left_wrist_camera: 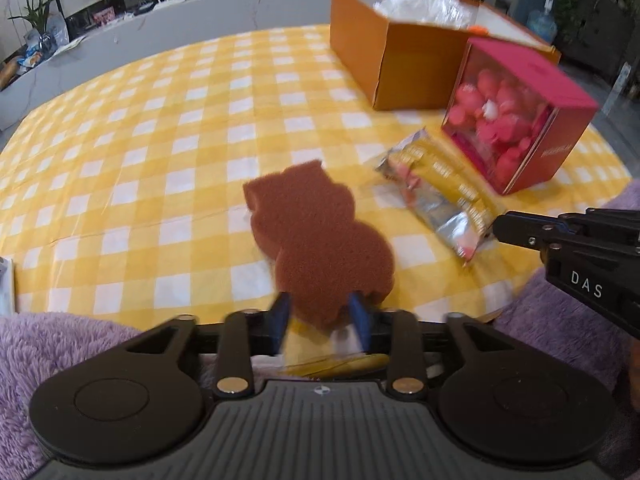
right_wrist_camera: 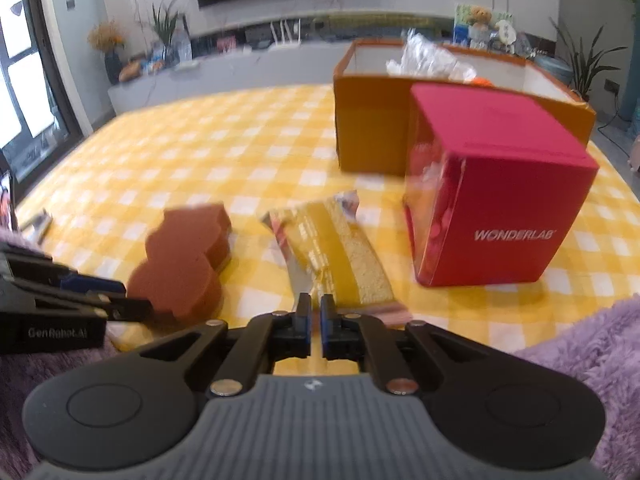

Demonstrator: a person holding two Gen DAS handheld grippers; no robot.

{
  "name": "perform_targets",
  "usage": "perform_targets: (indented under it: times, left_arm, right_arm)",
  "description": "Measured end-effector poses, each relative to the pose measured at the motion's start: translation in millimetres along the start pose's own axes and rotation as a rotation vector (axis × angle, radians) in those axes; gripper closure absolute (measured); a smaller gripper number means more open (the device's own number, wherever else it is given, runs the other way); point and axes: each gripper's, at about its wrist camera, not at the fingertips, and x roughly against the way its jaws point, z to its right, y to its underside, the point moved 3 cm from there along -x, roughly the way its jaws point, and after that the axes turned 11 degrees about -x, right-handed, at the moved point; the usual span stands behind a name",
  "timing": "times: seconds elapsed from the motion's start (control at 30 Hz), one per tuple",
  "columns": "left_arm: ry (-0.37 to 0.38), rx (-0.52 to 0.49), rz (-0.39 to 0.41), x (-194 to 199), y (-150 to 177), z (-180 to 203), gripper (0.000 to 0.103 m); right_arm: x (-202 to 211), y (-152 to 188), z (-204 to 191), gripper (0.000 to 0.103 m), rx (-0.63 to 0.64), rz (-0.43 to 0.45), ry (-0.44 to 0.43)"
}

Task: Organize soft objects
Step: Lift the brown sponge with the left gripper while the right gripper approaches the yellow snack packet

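A brown, animal-shaped sponge (left_wrist_camera: 320,232) (right_wrist_camera: 180,264) lies flat on the yellow checked tablecloth (left_wrist_camera: 160,120). My left gripper (left_wrist_camera: 319,312) (right_wrist_camera: 132,300) stands open, its blue fingers on either side of the sponge's near end. To the sponge's right, a gold and silver snack packet (left_wrist_camera: 440,196) (right_wrist_camera: 340,256) lies on the cloth. My right gripper (right_wrist_camera: 316,312) (left_wrist_camera: 498,230) is at its near edge. A narrow slit shows between its fingers, with the foil edge in it and not pressed.
A red carton with a clear window (left_wrist_camera: 520,120) (right_wrist_camera: 500,200) stands right of the packet. Behind it is an open orange box (left_wrist_camera: 400,60) (right_wrist_camera: 368,128) holding crumpled white plastic (left_wrist_camera: 424,4). Purple fluffy fabric (left_wrist_camera: 60,340) (right_wrist_camera: 580,360) covers the near table edge.
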Motion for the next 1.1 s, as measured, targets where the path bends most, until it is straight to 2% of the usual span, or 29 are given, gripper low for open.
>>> perform_targets:
  times: [0.03, 0.1, 0.13, 0.2, 0.3, 0.43, 0.47, 0.5, 0.57, 0.77, 0.97, 1.1]
  left_arm:
    - [0.005, 0.006, 0.021, 2.1, 0.4, 0.0, 0.039]
    - [0.01, 0.013, 0.065, 7.7, -2.5, -1.2, 0.029]
    - [0.013, 0.016, 0.08, 8.9, -3.8, -1.9, 0.026]
    - [0.009, 0.036, 0.116, 10.6, -6.1, -1.9, 0.019]
    - [-0.02, 0.091, 0.147, 11.0, -10.4, -6.1, 0.017]
    - [-0.03, 0.124, 0.171, 1.9, -15.6, -6.4, 0.017]
    - [-0.036, 0.117, 0.164, -1.3, -17.4, -4.9, 0.016]
    - [-0.046, 0.109, 0.151, -4.8, -18.7, -3.6, 0.016]
    - [-0.064, 0.113, 0.126, -11.7, -20.4, -2.8, 0.016]
    - [-0.029, 0.254, 0.114, -25.5, -22.2, -12.8, 0.015]
    - [-0.046, 0.226, 0.096, -34.7, -25.7, -9.4, 0.012]
    - [-0.041, 0.255, 0.12, -35.8, -28.3, -11.2, 0.012]
  right_arm:
    - [3.9, -2.4, 1.3, 0.091, -0.01, 0.016, -0.009]
    - [9.1, -5.6, 4.5, 0.057, -0.033, 0.059, -0.012]
    - [10.5, -6.6, 5.9, 0.053, -0.039, 0.082, -0.001]
    - [8.0, -6.9, 8.1, 0.052, -0.026, 0.1, 0.032]
    - [-0.6, -4.4, 11.0, 0.05, 0.011, 0.115, 0.094]
    - [-12.3, -6.4, 17.3, 0.048, -0.021, 0.09, 0.087]
    - [-14.1, -7.2, 17.5, 0.044, -0.021, 0.093, 0.081]
    - [-16.1, -8.4, 16.6, 0.036, -0.017, 0.099, 0.069]
    - [-21.0, -10.4, 13.4, 0.03, 0.0, 0.107, 0.053]
    - [-41.8, -7.8, 7.7, 0.03, 0.045, 0.068, 0.066]
    - [-57.6, -7.2, 12.2, 0.03, 0.004, 0.001, 0.072]
    - [-62.4, -5.9, 12.9, 0.026, -0.011, -0.018, 0.07]
